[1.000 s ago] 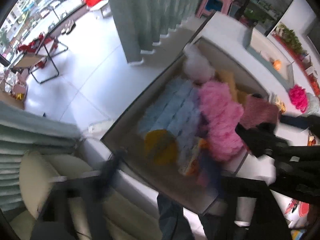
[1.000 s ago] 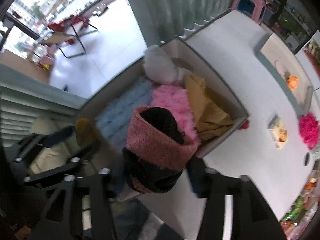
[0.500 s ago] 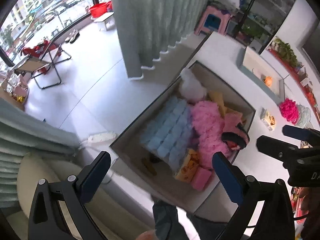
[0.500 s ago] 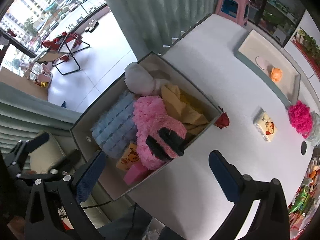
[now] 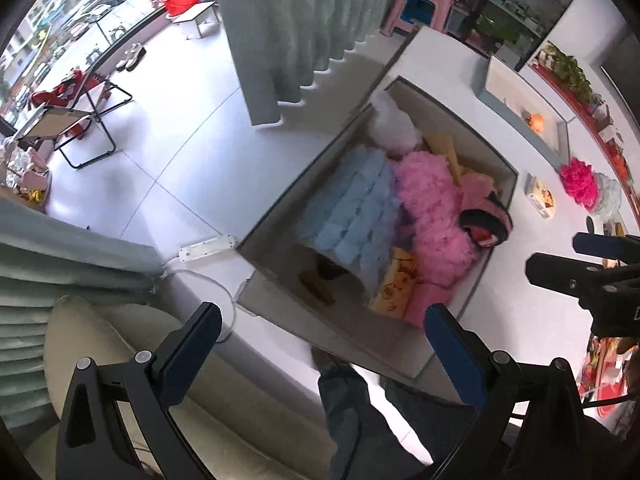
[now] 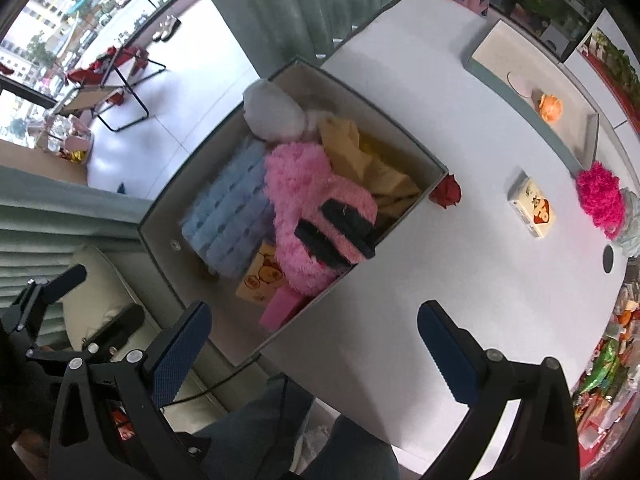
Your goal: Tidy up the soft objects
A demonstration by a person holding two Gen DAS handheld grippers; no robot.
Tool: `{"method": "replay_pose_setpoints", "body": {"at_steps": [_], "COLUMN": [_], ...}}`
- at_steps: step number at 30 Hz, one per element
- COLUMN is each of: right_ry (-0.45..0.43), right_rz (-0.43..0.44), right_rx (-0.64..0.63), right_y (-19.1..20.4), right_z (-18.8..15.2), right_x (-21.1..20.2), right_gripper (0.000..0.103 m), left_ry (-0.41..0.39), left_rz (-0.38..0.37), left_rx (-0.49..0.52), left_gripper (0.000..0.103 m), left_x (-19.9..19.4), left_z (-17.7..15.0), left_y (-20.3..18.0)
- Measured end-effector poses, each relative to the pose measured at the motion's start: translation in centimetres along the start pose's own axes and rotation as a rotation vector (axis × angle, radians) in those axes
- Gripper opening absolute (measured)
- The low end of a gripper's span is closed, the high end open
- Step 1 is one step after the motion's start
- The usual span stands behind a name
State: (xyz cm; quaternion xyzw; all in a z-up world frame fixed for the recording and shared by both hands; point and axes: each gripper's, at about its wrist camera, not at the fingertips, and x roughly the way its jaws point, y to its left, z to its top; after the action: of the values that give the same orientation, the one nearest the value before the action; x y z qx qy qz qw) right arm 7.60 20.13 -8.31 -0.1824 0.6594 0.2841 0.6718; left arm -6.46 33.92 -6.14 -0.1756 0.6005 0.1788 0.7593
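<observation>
A white surface carries an open grey box packed with soft things: a pale blue plush pad, a fluffy pink piece and, on top, a pink-and-black striped sock. Still loose, a magenta pompom lies well apart from the box, far beyond the right hand-held gripper, the nearer one, whose jaws have just opened wide, empty. The left hand-held gripper is also wide and empty.

The left gripper fills the bottom of its frame, jaws spread wide and empty. The right gripper likewise sits low in its frame, pointing down, blue pads far apart, nothing between them.
</observation>
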Motion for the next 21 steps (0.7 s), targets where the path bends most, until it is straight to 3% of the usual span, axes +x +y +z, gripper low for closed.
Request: {"method": "replay_pose_setpoints", "body": {"at_steps": [6, 21], "right_ry": [0.008, 0.003], "right_rz": [-0.017, -0.046], "right_rx": [-0.002, -0.026], "right_y": [0.7, 3.1], "right_z": [0.5, 1.5], "right_x": [-0.4, -0.6], "right_gripper": [0.103, 0.103], "left_ry": [-0.021, -0.029], "left_rz": [0.001, -0.011], "left_rx": [-0.009, 0.080], "left_gripper": [0.102, 0.102], "left_x": [0.0, 0.2], "left_z": [0.0, 0.3], "left_y": [1.2, 0.9]}}
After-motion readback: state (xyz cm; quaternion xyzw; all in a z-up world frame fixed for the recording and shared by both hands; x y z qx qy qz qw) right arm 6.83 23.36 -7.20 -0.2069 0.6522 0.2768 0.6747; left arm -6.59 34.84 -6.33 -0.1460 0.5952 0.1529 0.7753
